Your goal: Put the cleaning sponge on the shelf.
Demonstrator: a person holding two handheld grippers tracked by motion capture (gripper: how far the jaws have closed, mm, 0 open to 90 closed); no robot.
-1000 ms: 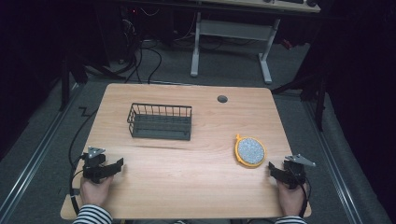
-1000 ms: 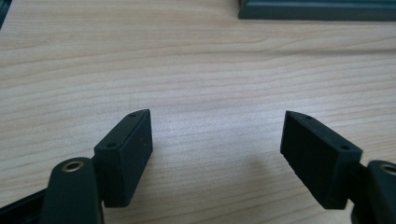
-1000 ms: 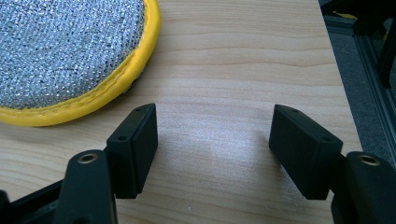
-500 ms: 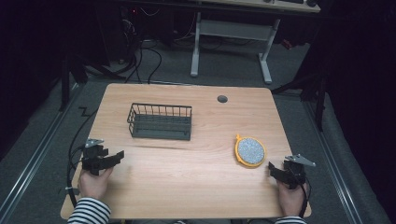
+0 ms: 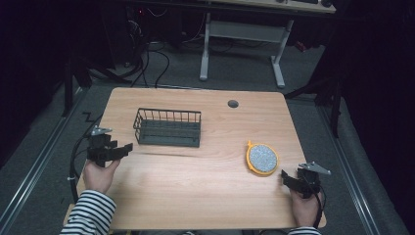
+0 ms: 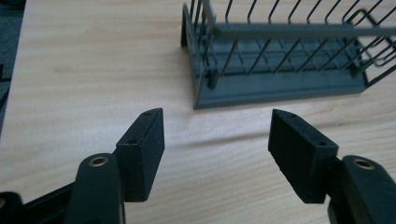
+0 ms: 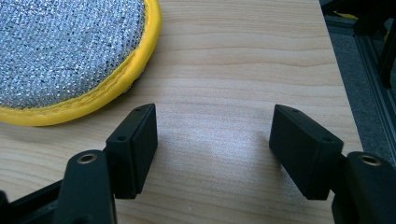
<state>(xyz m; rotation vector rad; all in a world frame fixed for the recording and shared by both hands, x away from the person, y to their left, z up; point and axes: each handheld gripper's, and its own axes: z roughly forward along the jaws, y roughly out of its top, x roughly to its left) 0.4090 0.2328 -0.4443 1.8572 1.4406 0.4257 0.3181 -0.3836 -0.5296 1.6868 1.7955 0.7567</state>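
**Sponge and basket wait untouched**

Sponge [image 5: 263, 158], round and yellow-rimmed, lies near right on the table [image 5: 195, 196], well apart from the wire basket [image 5: 168, 127] at far left. Both the left gripper [image 5: 122, 148] and right gripper [image 5: 288, 177] are held with jaws apart, empty. A grasp across the sponge's rim is probably best.

A dark wire basket [image 5: 168, 127] stands upright and empty on the wooden surface [image 5: 195, 186], a long rectangle with thin vertical bars and a solid grey base. To the right of the basket and nearer the person, well apart from it, a round scouring pad [image 5: 263, 158] lies flat, silvery mesh rimmed in yellow.
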